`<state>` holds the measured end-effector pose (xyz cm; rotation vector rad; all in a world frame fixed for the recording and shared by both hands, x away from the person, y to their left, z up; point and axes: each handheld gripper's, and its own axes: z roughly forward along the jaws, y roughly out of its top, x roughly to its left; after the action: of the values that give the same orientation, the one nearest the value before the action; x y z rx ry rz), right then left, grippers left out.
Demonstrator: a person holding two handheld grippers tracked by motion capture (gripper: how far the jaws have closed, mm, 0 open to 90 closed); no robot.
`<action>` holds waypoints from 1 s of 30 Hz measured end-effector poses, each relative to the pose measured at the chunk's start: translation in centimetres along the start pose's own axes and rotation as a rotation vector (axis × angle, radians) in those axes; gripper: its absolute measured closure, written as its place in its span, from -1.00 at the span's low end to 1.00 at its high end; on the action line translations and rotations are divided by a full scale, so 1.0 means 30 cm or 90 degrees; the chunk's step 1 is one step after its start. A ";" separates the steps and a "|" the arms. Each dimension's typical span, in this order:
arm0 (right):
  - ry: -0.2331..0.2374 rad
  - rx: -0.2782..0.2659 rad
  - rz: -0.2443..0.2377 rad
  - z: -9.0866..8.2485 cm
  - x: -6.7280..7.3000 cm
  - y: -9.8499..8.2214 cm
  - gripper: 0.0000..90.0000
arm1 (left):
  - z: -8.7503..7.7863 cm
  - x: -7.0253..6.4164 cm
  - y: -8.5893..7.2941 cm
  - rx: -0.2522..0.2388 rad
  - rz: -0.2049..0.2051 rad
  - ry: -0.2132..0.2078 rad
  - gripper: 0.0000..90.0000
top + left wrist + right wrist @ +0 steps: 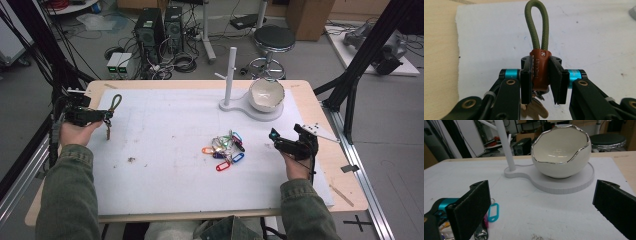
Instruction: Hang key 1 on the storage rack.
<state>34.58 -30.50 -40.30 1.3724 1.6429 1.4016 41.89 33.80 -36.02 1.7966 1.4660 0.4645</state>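
On the brown leather sleeve of the keychain [539,70] I can read stamped letters that look like "THOKMET", though the first ones are partly covered by a pad and I would not swear to them. My left tongs [540,80] are clamped on that sleeve, 1 pad on each side, with the green cord loop [536,25] standing up past the pads and pale keys [535,110] hanging below, cut off by the frame's bottom edge.

From the high view the left tongs [106,116] sit at the left edge of the white surface [165,185], held roughly level and pointing right, my left hand [75,131] under the body, the green-sleeved forearm coming up from the bottom. The keychain [112,114] dangles off the tips, its loop up and keys down, just above the mat.

My right tongs [274,136] hover at the right side, pointing left toward the pile of coloured key tags [226,148], just beside it. In the right gripper view its 2 pads stand wide apart with nothing between them; a blue tag [493,212] and a few others peek past the left pad, mostly hidden. Beyond sits the white eggshell-shaped bowl [561,155] with a silver rim on the white stand [564,186], whose post [505,145] runs off the top of the frame.
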 end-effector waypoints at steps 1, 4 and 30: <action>-0.005 0.002 0.002 0.003 -0.003 0.000 -0.99 | -0.010 -0.005 0.002 -0.007 -0.003 -0.007 0.62; -0.011 0.002 -0.002 0.009 -0.005 -0.001 -0.99 | -0.032 -0.018 0.006 -0.026 -0.005 -0.017 0.62; 0.023 0.025 -0.028 0.010 0.005 -0.006 -0.99 | -0.077 -0.192 0.179 -0.062 0.010 -0.072 0.62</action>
<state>34.75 -30.24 -40.53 1.3319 1.7217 1.3846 42.31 28.83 -29.51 1.7312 1.3301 0.4279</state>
